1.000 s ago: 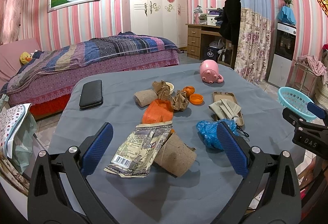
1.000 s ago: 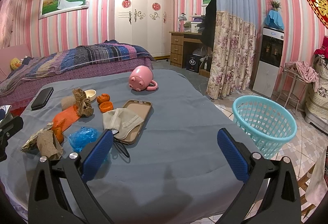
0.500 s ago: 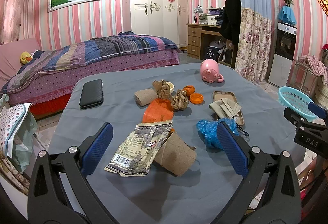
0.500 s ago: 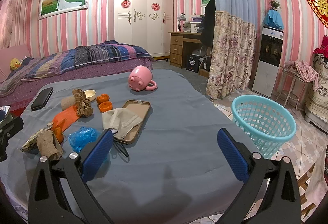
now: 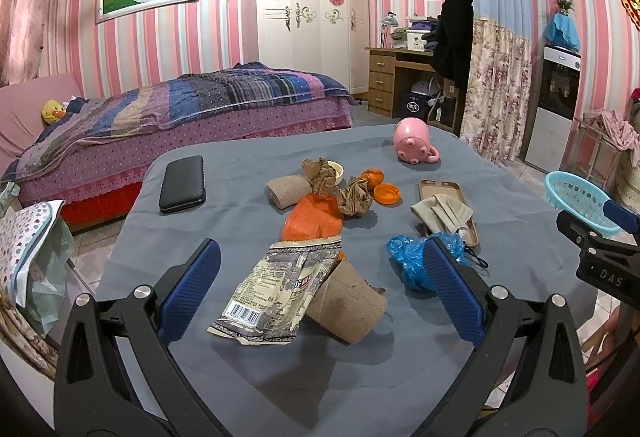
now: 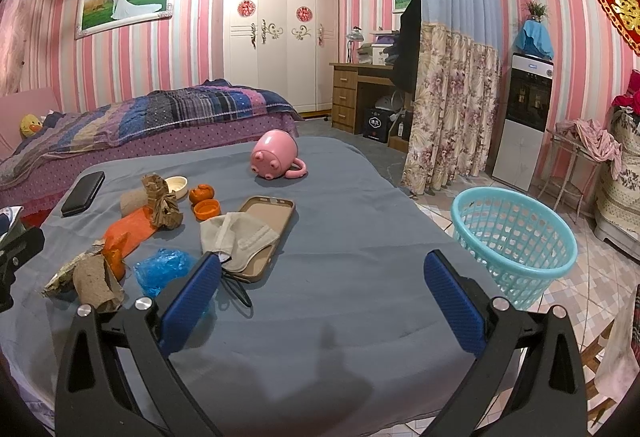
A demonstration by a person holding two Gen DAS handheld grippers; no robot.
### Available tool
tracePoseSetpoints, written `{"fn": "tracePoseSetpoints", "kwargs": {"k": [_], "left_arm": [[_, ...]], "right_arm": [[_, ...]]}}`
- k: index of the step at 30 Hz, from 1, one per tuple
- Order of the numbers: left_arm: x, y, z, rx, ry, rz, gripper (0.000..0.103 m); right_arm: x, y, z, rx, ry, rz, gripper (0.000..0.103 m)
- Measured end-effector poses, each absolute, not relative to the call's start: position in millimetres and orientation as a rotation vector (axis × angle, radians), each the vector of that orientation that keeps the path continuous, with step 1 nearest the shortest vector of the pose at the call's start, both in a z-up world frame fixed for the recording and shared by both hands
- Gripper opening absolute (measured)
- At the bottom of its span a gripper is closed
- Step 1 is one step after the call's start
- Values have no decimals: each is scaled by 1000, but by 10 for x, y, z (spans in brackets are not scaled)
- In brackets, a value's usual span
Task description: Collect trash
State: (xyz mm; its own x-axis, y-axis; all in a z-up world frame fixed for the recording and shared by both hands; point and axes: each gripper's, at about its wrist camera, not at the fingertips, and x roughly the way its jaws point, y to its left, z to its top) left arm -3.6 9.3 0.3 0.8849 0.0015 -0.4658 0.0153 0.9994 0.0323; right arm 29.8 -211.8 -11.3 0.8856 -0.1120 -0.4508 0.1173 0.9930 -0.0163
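Grey cloth-covered tabletop (image 5: 248, 173) carries a printed foil wrapper (image 5: 276, 293) between the left gripper (image 5: 320, 289)'s wide-apart jaws; right gripper (image 6: 320, 297) gapes empty.

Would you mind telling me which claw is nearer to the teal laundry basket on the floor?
Right. The right claw hovers open over the table edge beside the basket; the left claw hangs open over the wrapper, farther across the table.

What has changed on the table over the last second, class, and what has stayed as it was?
Nothing visibly changed. The left tool and right tool hover open and empty over the table. The wrapper, cardboard tube and blue bag lie where they were, and nothing is in the basket.
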Motion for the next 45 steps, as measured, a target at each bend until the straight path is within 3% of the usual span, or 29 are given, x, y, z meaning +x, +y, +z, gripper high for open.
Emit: {"fn": "tracePoseSetpoints", "kwargs": {"k": [45], "left_arm": [[-75, 47, 15, 42, 483, -4, 98]], "right_arm": [[257, -2133, -73, 6, 461, -118, 99]]}}
